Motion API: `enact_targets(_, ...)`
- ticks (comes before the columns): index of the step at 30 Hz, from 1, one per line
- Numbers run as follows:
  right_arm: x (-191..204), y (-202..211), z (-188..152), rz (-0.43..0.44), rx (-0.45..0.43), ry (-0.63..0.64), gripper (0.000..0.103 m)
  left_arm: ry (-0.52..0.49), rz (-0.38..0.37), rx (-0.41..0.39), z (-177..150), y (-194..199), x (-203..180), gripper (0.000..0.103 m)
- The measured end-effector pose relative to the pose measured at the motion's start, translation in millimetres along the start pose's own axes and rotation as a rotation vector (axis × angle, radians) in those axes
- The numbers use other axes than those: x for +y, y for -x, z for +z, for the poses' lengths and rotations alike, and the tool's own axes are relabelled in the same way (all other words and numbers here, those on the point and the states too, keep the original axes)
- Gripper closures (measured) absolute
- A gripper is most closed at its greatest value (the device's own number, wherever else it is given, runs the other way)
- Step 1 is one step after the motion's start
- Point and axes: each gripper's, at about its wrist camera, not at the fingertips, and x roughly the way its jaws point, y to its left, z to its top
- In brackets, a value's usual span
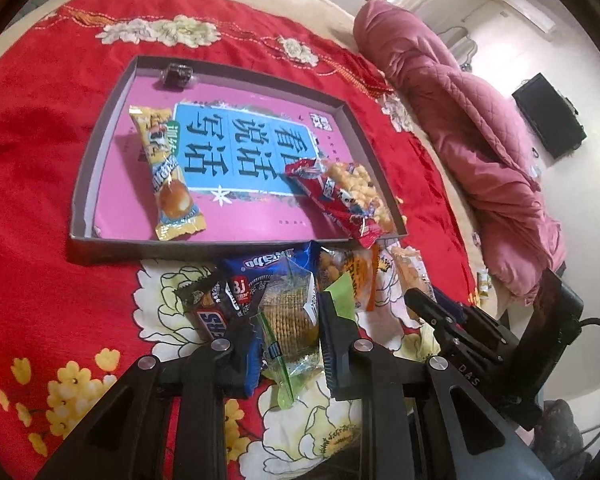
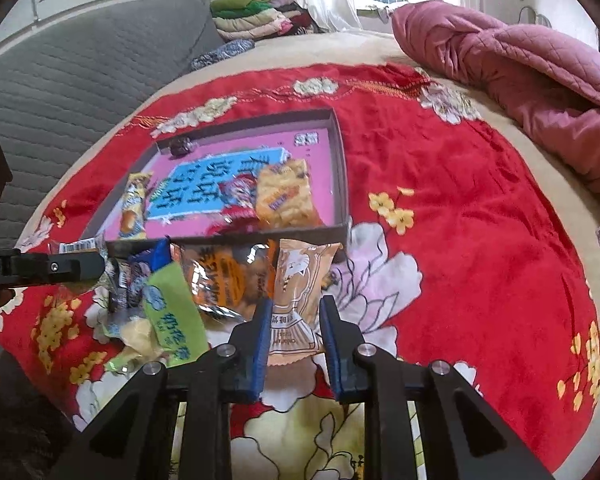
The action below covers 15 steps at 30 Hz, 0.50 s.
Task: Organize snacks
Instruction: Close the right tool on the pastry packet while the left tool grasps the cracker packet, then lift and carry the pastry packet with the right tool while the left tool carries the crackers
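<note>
**Two snack packets pinched above the pile**

While the shallow box [image 1: 96, 152] lies on the red floral blanket [image 1: 40, 128], a clear cracker packet [image 1: 288, 312] is pinched between the pads of the left gripper [image 1: 284, 344], its long axis running away from the camera toward the box. An orange-beige packet [image 2: 300, 300] is clamped likewise by the right gripper [image 2: 294, 340], its length also pointed at the box's near wall. Loose snacks, among them a Snickers bar [image 1: 210, 320], are heaped just before that wall. Inside the box, a yellow wrapper [image 1: 168, 168] is laid lengthwise at the left and a red packet [image 1: 332, 204] diagonally at the right. A small dark sweet [image 1: 178, 74] is seen at the far wall. Folded clothes [image 2: 252, 16] are shown only by the right view. The lower ends of both packets are hidden behind the fingers.
</note>
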Motion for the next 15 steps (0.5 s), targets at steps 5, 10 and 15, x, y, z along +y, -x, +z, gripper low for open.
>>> enact_targets(5, 10, 10, 8, 0.022, -0.036, 0.018, 0.079, -0.001, 0.012, -0.024, 2, 11, 1, 0.078)
enact_targets(10, 13, 9, 10, 0.029, -0.035, 0.025, 0.080, 0.009, 0.019, -0.035, 4, 15, 4, 0.078)
enact_targets(15, 13, 14, 13, 0.040, -0.050, 0.016, 0.080, 0.010, 0.018, -0.043, 6, 18, 5, 0.078)
